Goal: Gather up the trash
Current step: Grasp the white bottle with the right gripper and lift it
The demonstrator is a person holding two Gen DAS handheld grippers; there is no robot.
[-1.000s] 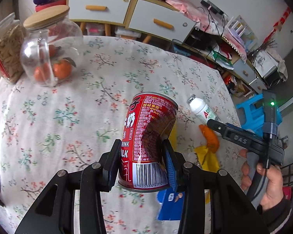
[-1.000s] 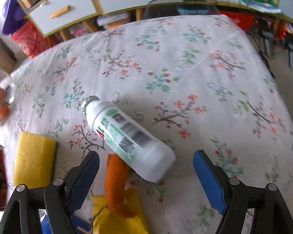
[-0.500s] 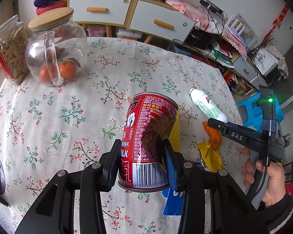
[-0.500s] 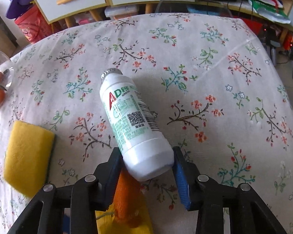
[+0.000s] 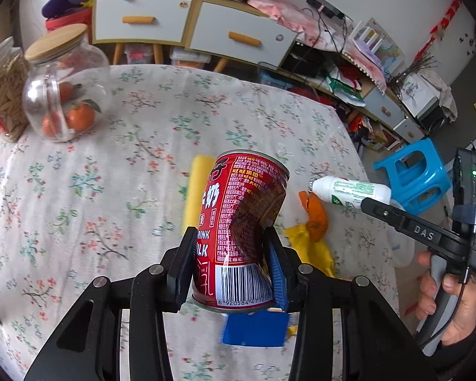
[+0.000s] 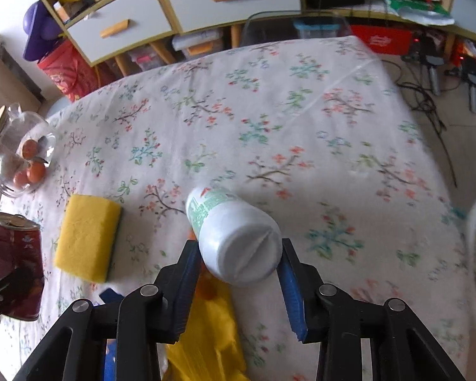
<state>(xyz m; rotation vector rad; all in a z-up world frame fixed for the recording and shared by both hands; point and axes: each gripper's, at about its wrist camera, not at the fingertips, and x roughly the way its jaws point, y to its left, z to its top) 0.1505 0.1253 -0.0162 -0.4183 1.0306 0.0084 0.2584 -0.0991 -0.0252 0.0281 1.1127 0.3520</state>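
The left gripper (image 5: 230, 266) pinches a dented red drink can (image 5: 242, 228) between its two fingers, the pads pressed against the lower part of the can's sides, so the can stands nearly upright above the floral tablecloth (image 5: 117, 171). The right gripper (image 6: 239, 273) clamps the base end of a white plastic bottle (image 6: 234, 238) with a green label; the bottle lies almost level between the fingers, lifted clear of the cloth, its neck pointing away from the camera. A hand (image 5: 453, 298) grips the right tool's handle at the table's edge.

Just beneath the two grippers, a crumpled yellow wrapper (image 6: 206, 333) and a blue scrap (image 5: 254, 328) lie on the cloth, with an orange piece (image 5: 315, 216) resting against the wrapper's far end. A little farther out, a yellow sponge (image 6: 87, 236) lies flat between the can and the bottle.

Toward the far corner of the table stands a glass jar (image 5: 65, 85) with a wooden lid, holding small oranges, and beside it a second jar (image 5: 3, 89) of pale seeds. Beyond the table stand a blue stool (image 5: 412, 174) and a cabinet (image 5: 187, 28) with white drawers and orange handles
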